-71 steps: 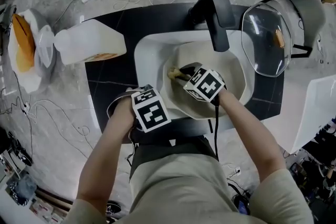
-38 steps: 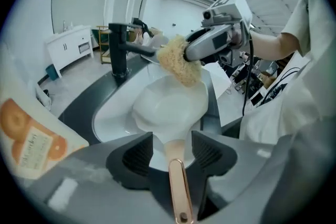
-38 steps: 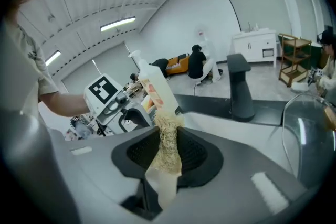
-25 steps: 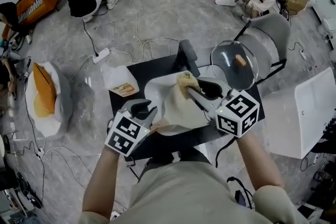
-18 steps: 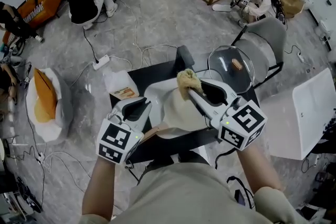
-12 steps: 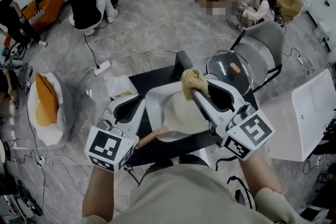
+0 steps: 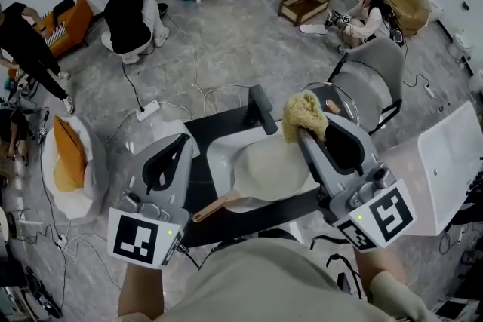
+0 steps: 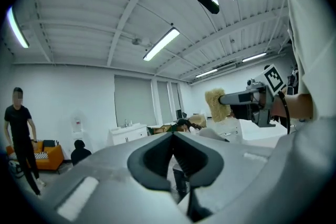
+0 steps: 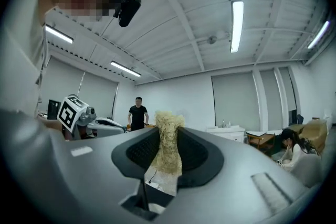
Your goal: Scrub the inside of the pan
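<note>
A cream pan (image 7: 275, 166) with a wooden handle (image 7: 215, 207) lies in the white sink basin (image 7: 217, 153). Both grippers are raised well above it. My right gripper (image 7: 303, 129) (image 9: 168, 131) is shut on a straw-coloured fibrous scrubber (image 7: 304, 113) (image 9: 168, 153), which sticks out past the tips. The scrubber (image 8: 214, 105) also shows in the left gripper view. My left gripper (image 7: 183, 141) (image 8: 172, 135) hangs over the table's left part; its jaws are closing tip to tip with nothing between them.
A black faucet (image 7: 262, 108) stands behind the basin on the black table (image 7: 202, 133). A glass lid (image 7: 332, 97) and a grey chair (image 7: 373, 75) are at the right, and a white panel (image 7: 445, 154) is farther right. A bag (image 7: 64, 158), cables and several people occupy the floor.
Both grippers have risen from the pan toward the camera, the right one carrying the scrubber. The left jaws, open a second ago, have come together. The head view has tilted up.
</note>
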`<state>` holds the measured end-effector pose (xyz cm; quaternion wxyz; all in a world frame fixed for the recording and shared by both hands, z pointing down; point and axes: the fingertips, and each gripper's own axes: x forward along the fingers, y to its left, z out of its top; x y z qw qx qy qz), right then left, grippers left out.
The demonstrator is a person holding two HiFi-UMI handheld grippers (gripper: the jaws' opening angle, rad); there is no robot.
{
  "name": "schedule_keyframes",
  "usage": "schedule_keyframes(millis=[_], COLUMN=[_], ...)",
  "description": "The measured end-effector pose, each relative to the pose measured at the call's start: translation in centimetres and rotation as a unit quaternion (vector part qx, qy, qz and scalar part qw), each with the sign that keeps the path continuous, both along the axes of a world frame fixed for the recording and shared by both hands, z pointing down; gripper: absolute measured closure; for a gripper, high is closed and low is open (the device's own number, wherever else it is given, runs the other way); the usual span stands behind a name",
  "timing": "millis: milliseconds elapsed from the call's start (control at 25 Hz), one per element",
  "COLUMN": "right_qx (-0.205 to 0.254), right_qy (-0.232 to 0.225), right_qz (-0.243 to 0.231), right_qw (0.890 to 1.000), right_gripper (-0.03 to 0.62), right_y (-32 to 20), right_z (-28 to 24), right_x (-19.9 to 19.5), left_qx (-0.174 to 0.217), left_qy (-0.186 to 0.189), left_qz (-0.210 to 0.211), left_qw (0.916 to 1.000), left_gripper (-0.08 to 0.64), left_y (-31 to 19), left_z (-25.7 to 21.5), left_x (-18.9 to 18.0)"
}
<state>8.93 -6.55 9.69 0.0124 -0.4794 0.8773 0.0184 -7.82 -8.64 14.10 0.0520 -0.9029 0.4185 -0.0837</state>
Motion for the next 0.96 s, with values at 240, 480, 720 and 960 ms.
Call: schedule_keyframes(millis=[240,480,720,960], right_qx=[0.026,0.033,0.034,0.037], right_qy=[0.0,-0.01,-0.012,-0.004], right_qz=[0.007,-0.003,-0.005,-0.006], right_qw=[1.0,0.999,0.999,0.999], right_gripper=[0.485,0.485,0.485,0.485], right_y=[1.0,1.8,2.0,2.3], right_z=[-1.9,-2.5,-3.1,-1.5], right_x=[0.9,0.6,0.8,1.3], left_qx=[0.03,0.056,0.069,0.069], left_qy=[0.004,0.006,0.011,0.007], left_qz=[-0.027,-0.039,-0.044,-0.048], left_qw=[0.9992,0.9977,0.9966,0.9965], left_gripper=[0.557,0.557,0.557,0.557], left_y=[0.7,1.0,1.4,1.7], left_z=[-1.9,-2.5,-3.5,-2.0], left_x=[0.2,-0.3,-0.3,0.4])
